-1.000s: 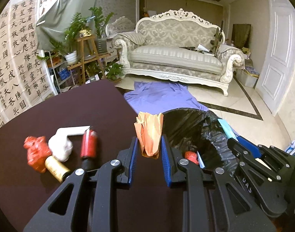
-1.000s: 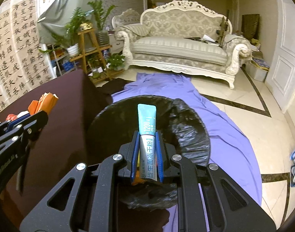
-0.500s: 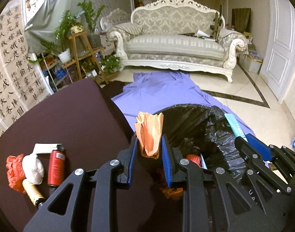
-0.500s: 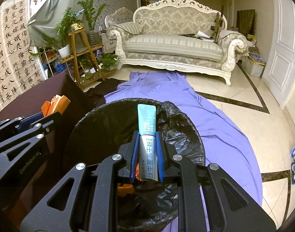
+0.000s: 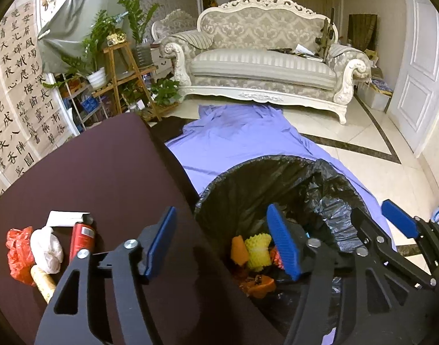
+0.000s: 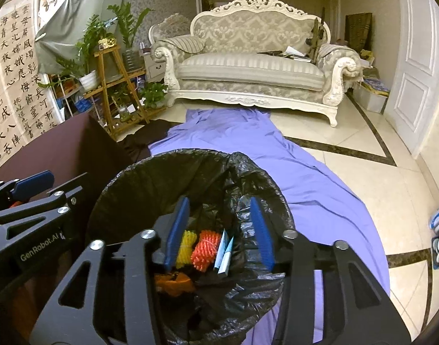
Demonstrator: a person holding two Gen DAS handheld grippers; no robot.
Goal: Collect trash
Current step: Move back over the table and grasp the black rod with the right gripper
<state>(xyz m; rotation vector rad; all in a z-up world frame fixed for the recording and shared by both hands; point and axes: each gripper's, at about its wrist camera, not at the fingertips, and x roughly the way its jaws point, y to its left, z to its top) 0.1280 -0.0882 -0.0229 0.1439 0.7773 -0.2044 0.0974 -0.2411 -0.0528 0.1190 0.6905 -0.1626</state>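
Room: sitting room, ornate pale sofa (image 5: 262,66) along the upper frame, violet sheet (image 5: 242,141) spread over a tiled floor, plant stand at upper left.

Surface: dark brown surface (image 5: 98,172), filling the left and centre of the left wrist view.

Container: bin lined with a black bag (image 6: 162,178), standing just off the surface's right edge. Contents visible: yellow ridged piece (image 6: 185,244), orange ridged piece (image 6: 203,245), pale blue sachet (image 6: 223,248), crumpled orange wrapper (image 6: 173,280).

Left gripper (image 5: 222,244): jaws spread wide, nothing between them; straddles the surface's edge and the bin mouth.

Right gripper (image 6: 216,235): jaws wide, empty, directly over the bin opening.

Remaining trash, lower left of the left wrist view, clustered and touching: red bag (image 5: 18,253), white wad (image 5: 47,248), red can (image 5: 81,238) with its long axis running roughly up-frame, cork-like cylinder (image 5: 42,281), white card (image 5: 67,217).

Judgement: the cluster lies left of the left gripper, which is the nearer one; the next pick probably falls to it.
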